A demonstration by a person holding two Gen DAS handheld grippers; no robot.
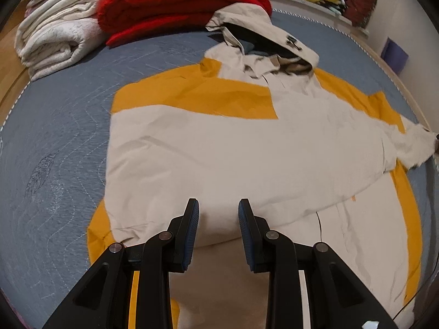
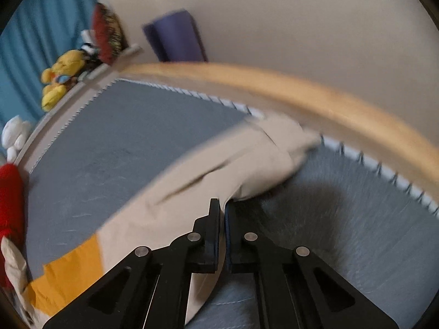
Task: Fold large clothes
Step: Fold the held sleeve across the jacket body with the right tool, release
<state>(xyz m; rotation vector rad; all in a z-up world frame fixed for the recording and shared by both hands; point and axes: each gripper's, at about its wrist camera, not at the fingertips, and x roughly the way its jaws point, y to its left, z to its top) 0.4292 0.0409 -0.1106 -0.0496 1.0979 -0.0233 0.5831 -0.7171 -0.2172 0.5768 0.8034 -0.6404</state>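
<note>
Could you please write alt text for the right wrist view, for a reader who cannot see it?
The right gripper is shut on the edge of a beige sleeve of a beige and orange jacket, which stretches across a grey bed cover. Beyond are a wooden bed rail, yellow plush toys and a blue curtain.

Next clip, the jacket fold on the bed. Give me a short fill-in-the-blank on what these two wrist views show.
1. The right claw is shut on the jacket's beige ____.
2. The left claw hovers with its jaws ____ over the jacket.
3. The jacket lies on a ____ quilt.
4. Beside the cream blanket at the head of the bed lies a folded ____ blanket.

Missing words: sleeve; open; grey; red
</note>
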